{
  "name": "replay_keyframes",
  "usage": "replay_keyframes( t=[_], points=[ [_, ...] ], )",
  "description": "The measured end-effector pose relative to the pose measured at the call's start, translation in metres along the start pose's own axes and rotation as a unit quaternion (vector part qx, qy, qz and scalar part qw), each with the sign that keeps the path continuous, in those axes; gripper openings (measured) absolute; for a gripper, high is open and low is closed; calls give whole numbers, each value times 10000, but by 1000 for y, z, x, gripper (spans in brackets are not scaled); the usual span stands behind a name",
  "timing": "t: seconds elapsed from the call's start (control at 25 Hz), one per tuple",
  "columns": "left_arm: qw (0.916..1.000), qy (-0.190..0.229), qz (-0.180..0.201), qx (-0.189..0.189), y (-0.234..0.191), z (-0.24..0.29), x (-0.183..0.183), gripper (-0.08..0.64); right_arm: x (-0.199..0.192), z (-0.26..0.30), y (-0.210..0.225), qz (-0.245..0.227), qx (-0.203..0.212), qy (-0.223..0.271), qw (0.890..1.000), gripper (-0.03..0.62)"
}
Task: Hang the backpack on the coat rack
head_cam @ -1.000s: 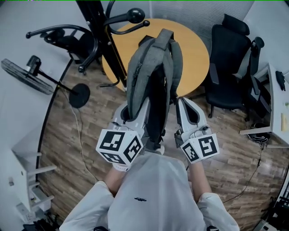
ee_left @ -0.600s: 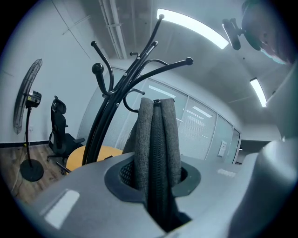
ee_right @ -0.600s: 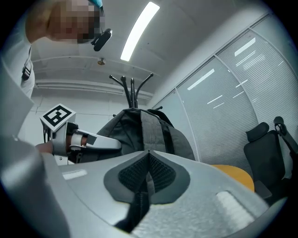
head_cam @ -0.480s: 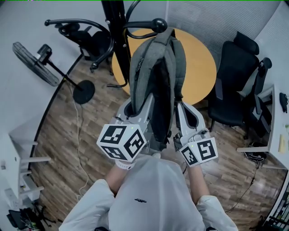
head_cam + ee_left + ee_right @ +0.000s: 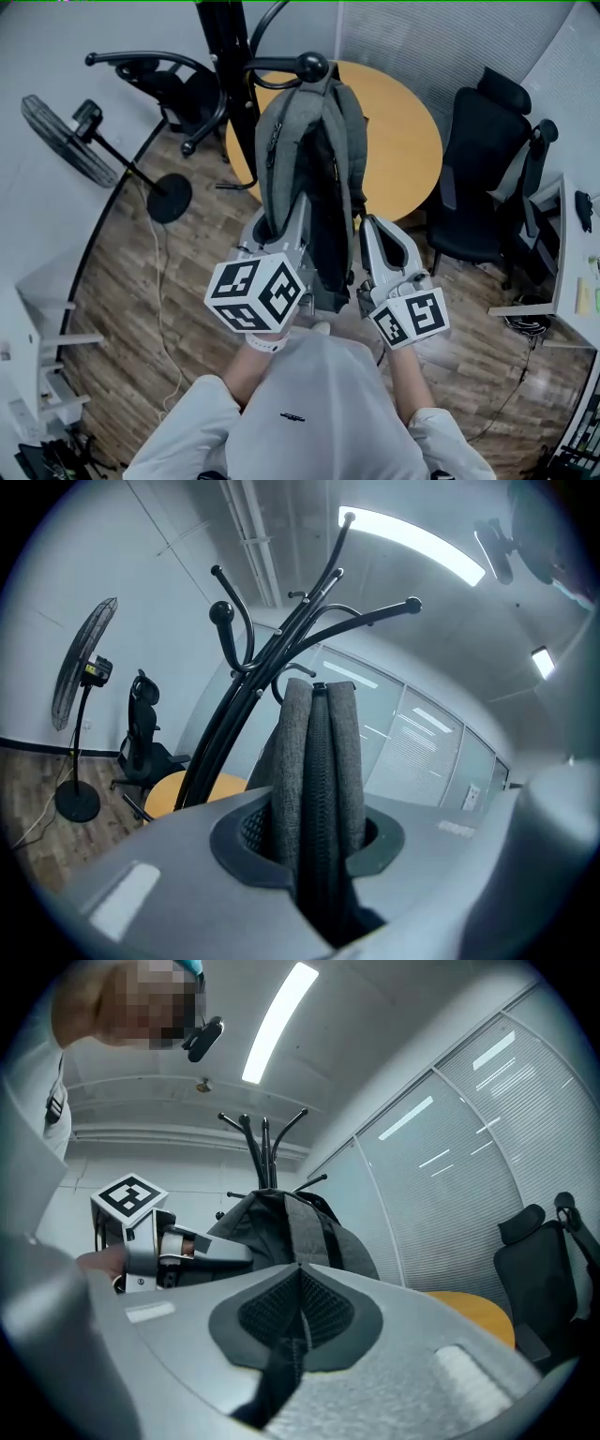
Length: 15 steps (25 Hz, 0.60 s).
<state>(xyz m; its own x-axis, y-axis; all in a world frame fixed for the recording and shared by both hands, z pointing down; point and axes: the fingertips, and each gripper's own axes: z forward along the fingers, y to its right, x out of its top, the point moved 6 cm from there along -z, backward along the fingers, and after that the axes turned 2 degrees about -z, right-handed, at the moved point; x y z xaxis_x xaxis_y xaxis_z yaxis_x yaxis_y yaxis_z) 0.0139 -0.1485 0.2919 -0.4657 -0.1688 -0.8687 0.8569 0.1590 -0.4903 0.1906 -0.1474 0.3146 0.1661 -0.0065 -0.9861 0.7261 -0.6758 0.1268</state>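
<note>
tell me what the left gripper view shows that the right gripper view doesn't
Only the left gripper view: a standing fan by the wall, wood floor, and a thick zippered fold of the grey backpack clamped in the left tongs. Only the right gripper view: the left tongs' marker cube, a thin dark strap pinched in the right tongs, window blinds. Both: the backpack, the black coat rack, the orange round table.
</note>
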Motion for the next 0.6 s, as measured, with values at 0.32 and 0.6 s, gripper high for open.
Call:
replay_keyframes(
  t=[0.32, 0.6],
  points=[
    [9992, 120, -293, 254, -11, -19, -11, 106, -4, -8, -4, 47, 3, -61, 10000, 2],
    [9996, 66, -105, 263, -13, -25, -18, 109, -13, -11, -17, 88, 103, -162, 9998, 2]
  ],
)
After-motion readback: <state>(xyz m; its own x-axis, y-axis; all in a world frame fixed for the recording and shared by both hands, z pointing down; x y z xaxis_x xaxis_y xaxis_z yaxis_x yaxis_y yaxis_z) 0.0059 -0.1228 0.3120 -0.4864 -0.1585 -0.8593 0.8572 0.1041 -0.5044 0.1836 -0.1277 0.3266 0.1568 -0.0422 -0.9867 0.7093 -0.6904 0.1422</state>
